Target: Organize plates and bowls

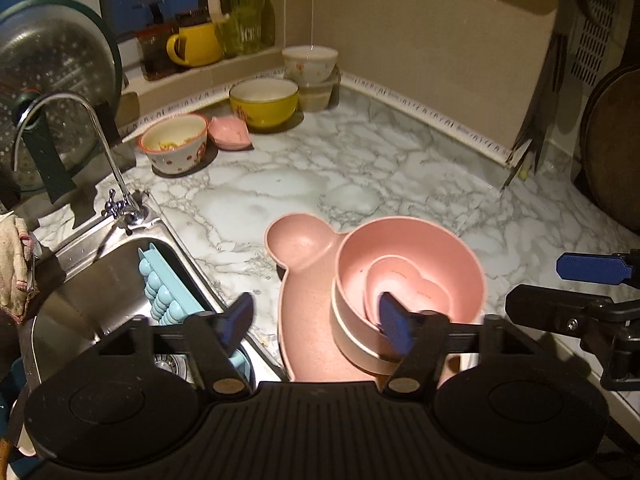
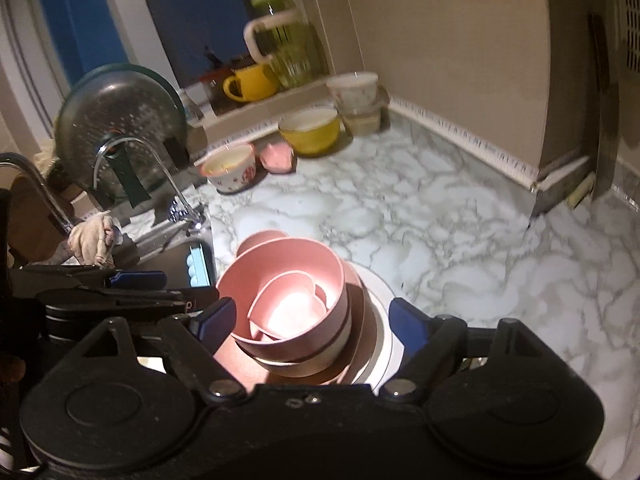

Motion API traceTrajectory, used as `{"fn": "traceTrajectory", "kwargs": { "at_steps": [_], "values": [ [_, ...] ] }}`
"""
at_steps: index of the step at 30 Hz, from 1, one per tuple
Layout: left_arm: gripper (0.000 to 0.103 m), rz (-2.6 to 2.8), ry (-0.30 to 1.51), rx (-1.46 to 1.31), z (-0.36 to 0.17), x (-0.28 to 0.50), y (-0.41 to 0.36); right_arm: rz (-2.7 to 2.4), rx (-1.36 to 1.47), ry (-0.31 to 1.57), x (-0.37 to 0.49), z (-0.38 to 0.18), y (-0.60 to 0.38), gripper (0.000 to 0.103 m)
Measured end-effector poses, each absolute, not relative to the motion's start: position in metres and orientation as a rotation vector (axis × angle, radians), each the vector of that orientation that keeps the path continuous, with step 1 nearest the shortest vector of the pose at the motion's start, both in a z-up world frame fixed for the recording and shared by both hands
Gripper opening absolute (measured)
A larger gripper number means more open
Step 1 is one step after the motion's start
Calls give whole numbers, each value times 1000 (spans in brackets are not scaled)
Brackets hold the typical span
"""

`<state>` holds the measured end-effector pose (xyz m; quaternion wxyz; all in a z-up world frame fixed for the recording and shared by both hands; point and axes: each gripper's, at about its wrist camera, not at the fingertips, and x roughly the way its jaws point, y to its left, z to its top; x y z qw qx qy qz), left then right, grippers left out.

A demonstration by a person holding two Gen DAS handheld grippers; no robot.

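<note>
A pink bowl (image 1: 408,256) sits in a cream bowl (image 1: 352,340) on a pink bear-shaped plate (image 1: 300,248); a small pink heart dish (image 1: 416,284) lies inside it. My left gripper (image 1: 318,320) hovers open just in front of this stack; one finger is over the sink edge, the other before the bowl's rim. In the right wrist view the same pink bowl (image 2: 280,264) and heart dish (image 2: 288,308) rest above a white plate (image 2: 382,292). My right gripper (image 2: 310,318) stands open, its pads apart from the bowl on both sides. Nothing is held.
At the back of the marble counter (image 1: 360,184) stand a yellow bowl (image 1: 264,102), a flowered bowl (image 1: 174,142), a small pink dish (image 1: 231,132) and a white bowl (image 1: 309,63) on containers. The steel sink (image 1: 88,280) at left holds a blue tray (image 1: 164,292), behind it a faucet (image 1: 100,140).
</note>
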<state>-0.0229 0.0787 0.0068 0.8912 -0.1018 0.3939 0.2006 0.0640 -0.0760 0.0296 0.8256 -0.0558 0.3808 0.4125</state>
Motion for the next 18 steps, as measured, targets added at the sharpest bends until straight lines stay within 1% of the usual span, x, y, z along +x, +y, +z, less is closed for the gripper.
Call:
{"fn": "traceTrajectory", "kwargs": {
  "at_steps": [3,4,5,7,11,13,15,16,17,18],
  "values": [
    [74,420,759,-185,14,-34,63,870,-126,742,54,33,-88,93],
    [75,417,743,-179,16,-37,58,871,-129,715,51,34,-92,93],
    [80,408,730,-175,18,-39,53,872,-135,694,48,36,-97,94],
    [80,395,701,-174,21,-45,43,869,-140,657,42,38,-106,98],
    [82,365,669,-176,23,-52,23,853,-143,603,32,41,-123,102],
    [86,350,653,-181,22,-55,14,840,-123,597,30,41,-133,102],
    [96,336,642,-186,21,-59,7,826,-104,591,29,42,-142,103],
    [100,326,636,-190,21,-60,3,819,-98,589,28,41,-145,103],
    [103,318,628,-194,21,-61,0,816,-94,589,26,40,-149,103],
    [103,316,621,-194,21,-63,-3,812,-89,588,25,39,-152,102]
  ]
}}
